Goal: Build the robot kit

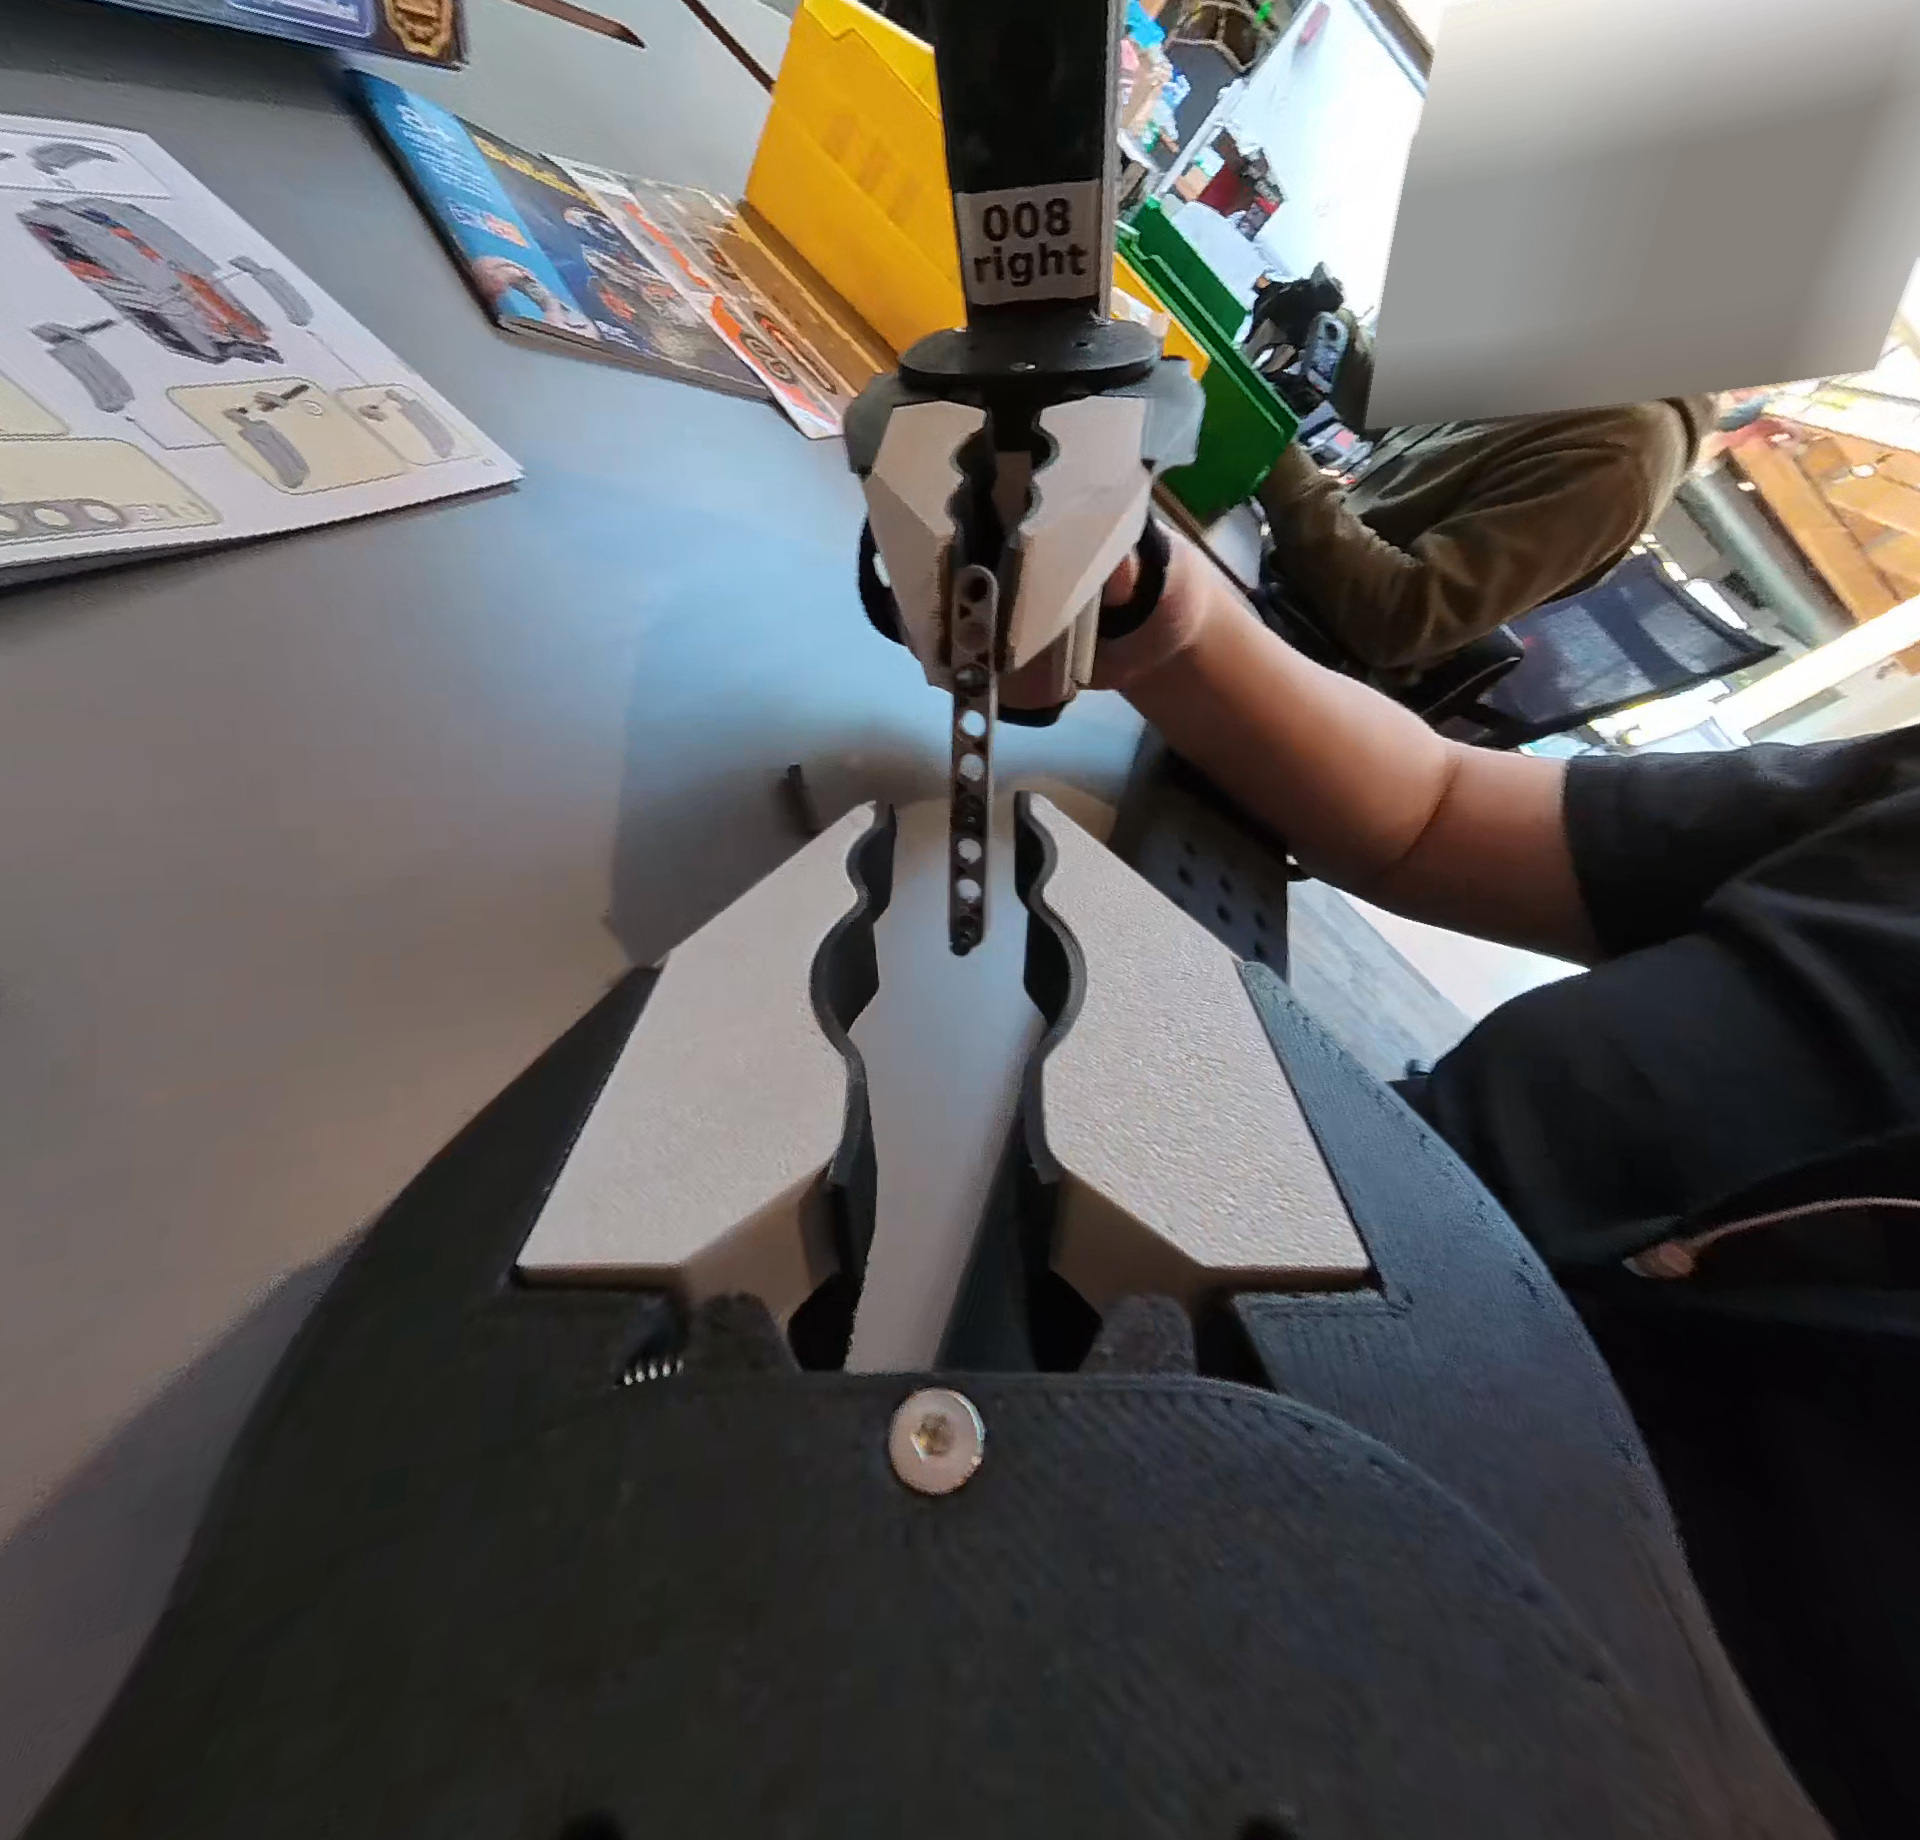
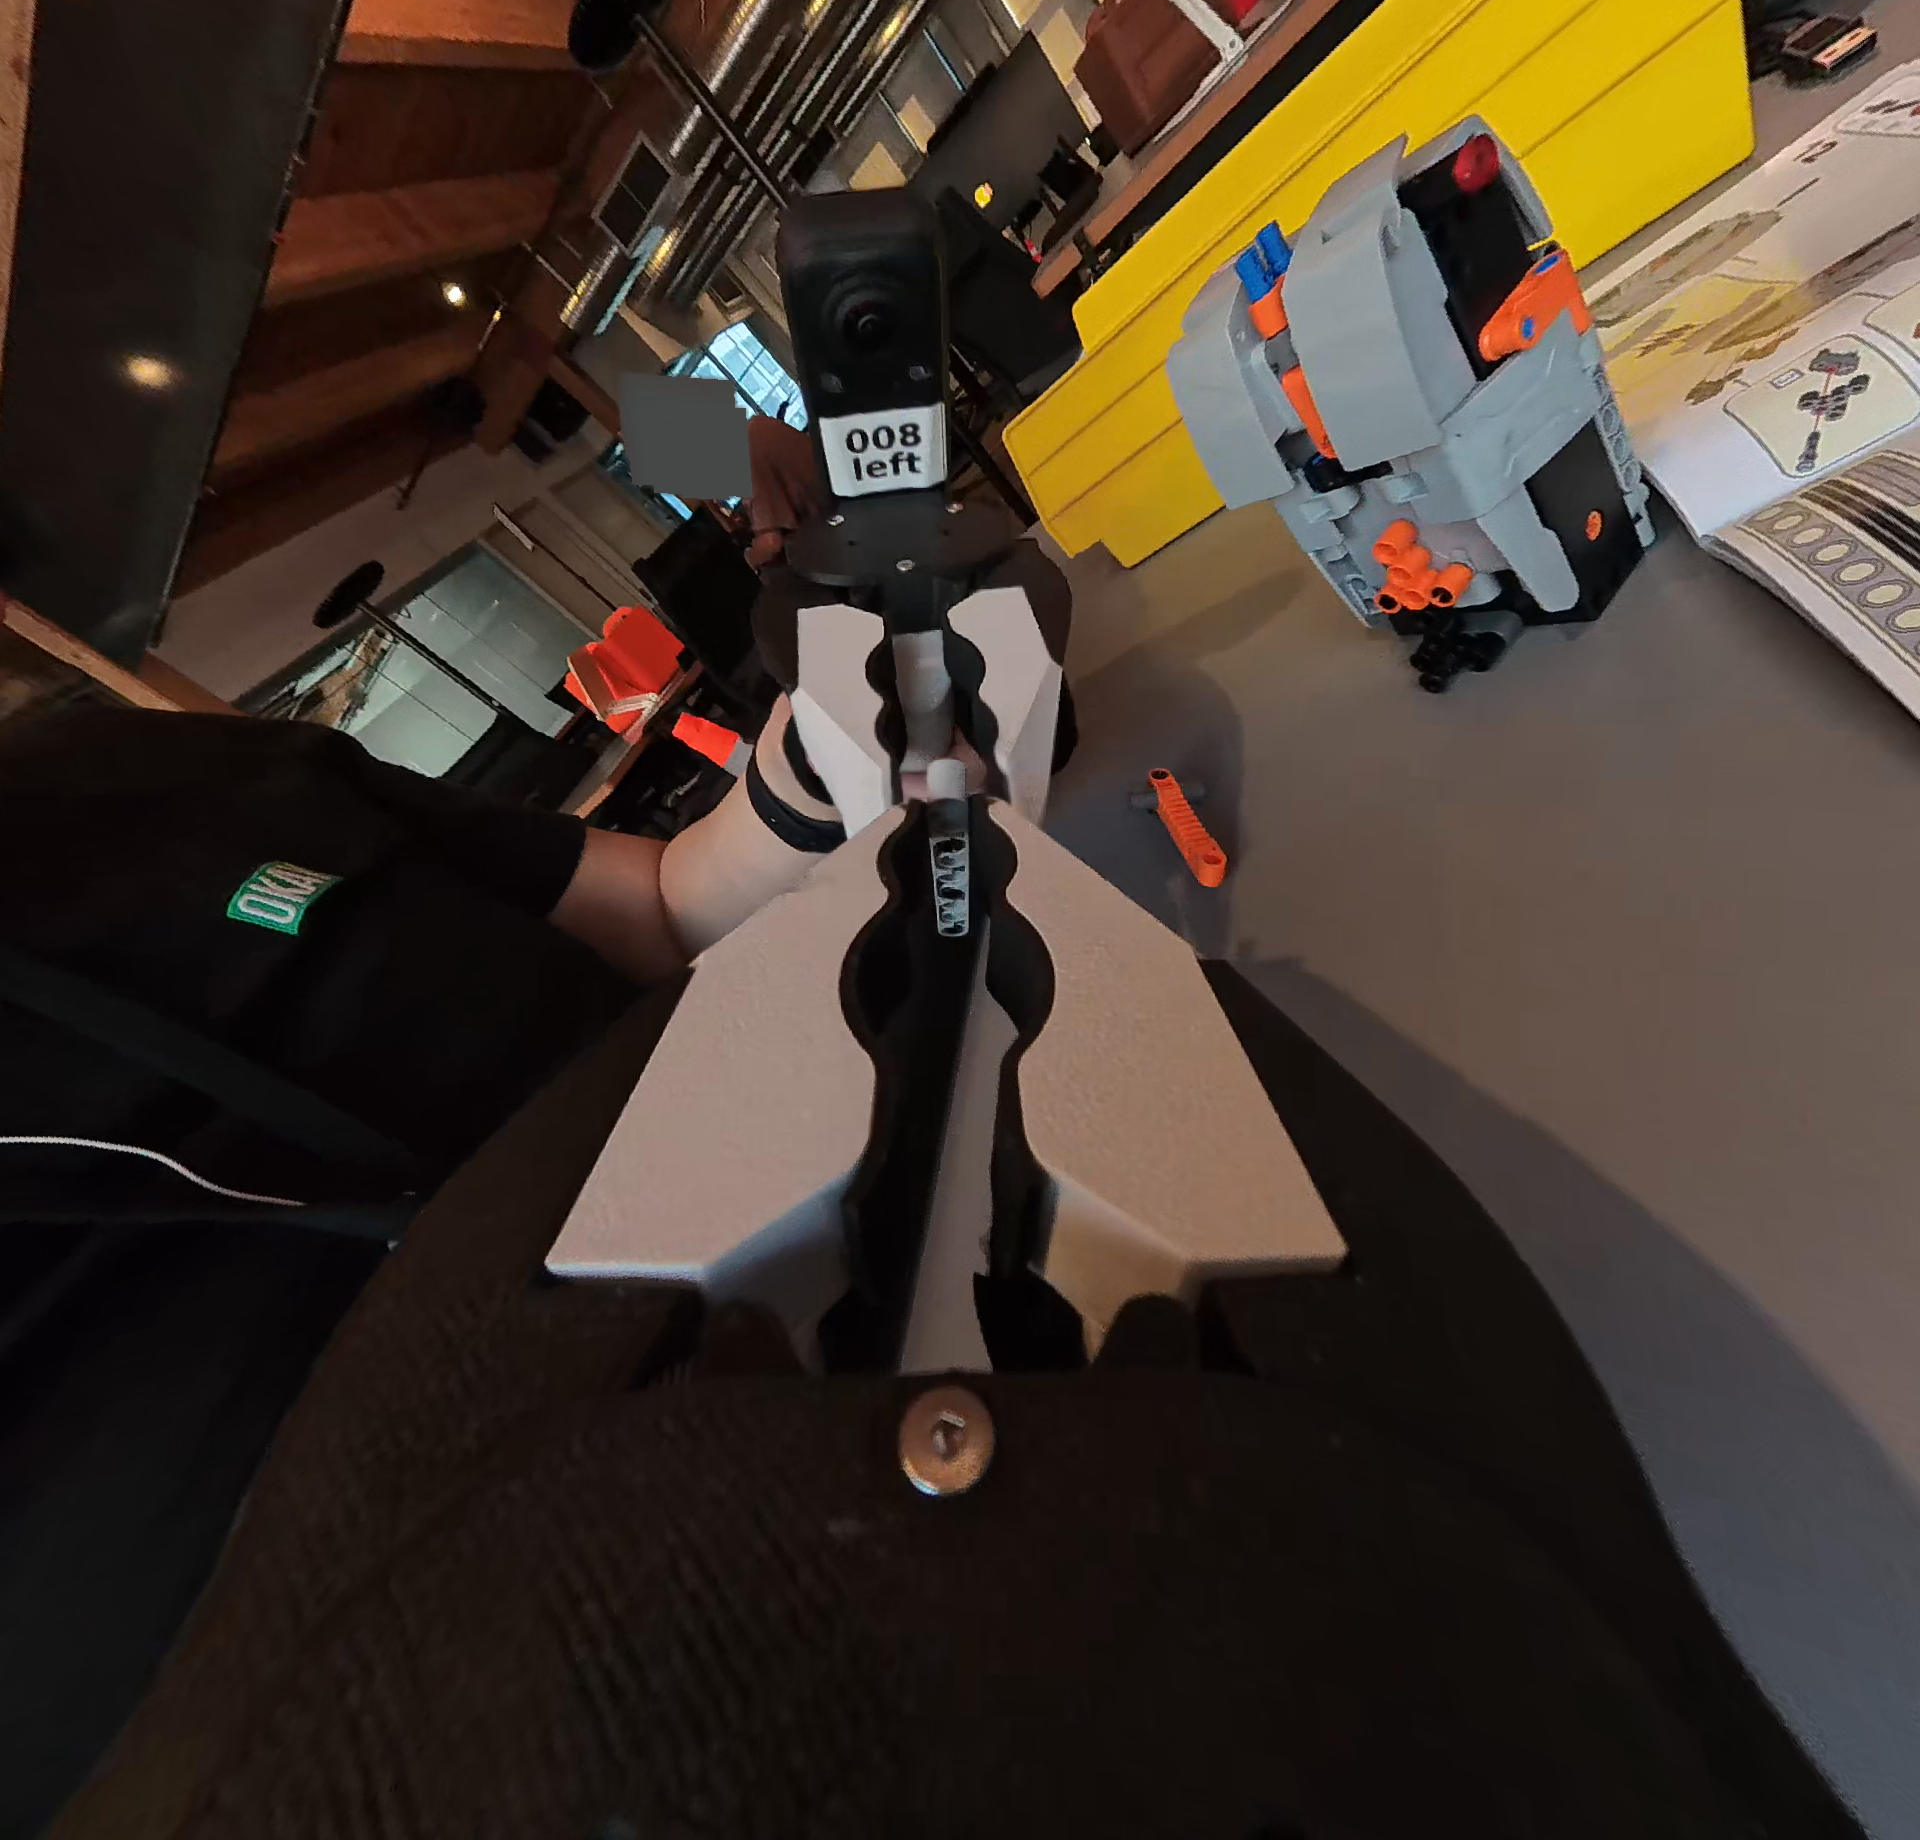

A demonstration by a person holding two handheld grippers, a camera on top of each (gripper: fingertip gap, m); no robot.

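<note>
The right gripper pinches one end of a dark perforated beam, its jaws closed on it; the beam's free end reaches between the fingers of the left gripper, which stand parted, gripping nothing; an orange beam lies nearby on the grey table.

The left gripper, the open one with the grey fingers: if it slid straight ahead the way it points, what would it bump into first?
Most likely the grey perforated beam, which already reaches between the left gripper fingers. Behind it comes the right gripper, shut on the beam's far end. Depth is hard to judge.
</note>
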